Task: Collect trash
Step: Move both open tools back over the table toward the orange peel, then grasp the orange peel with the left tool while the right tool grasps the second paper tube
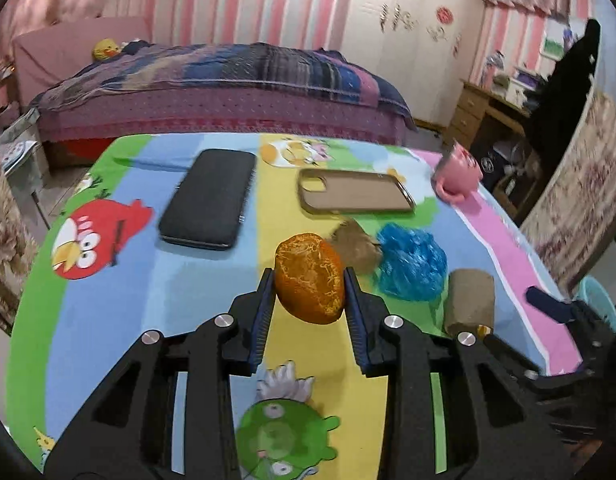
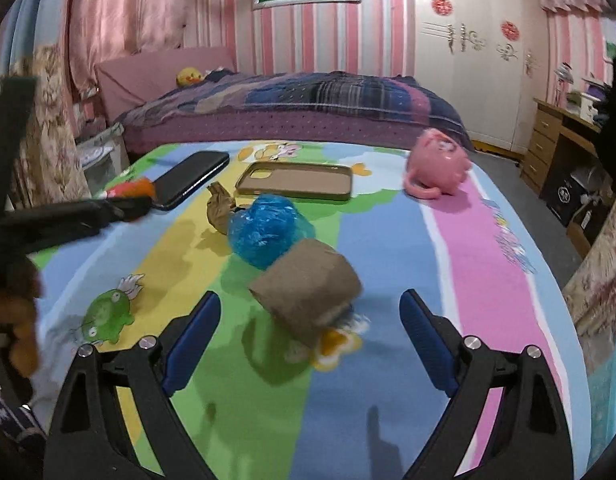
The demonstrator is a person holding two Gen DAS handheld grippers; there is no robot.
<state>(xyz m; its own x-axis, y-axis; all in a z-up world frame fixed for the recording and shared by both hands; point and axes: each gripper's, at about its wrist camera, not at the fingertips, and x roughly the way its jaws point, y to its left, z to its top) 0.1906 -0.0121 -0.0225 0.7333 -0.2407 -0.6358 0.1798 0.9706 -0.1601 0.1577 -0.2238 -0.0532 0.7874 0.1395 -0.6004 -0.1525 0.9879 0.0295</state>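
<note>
Orange peel [image 1: 310,278] sits clenched in left gripper [image 1: 310,280] jaws; right gripper [image 2: 310,320] jaws gape.

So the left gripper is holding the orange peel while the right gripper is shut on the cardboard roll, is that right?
Not quite: in the right wrist view the right gripper is open, its fingers either side of the cardboard roll, not touching it. The left gripper does hold the orange peel.

Crumpled paper [image 2: 220,208] lies between phone case [image 2: 295,181] and plastic wad [image 2: 265,229].
</note>
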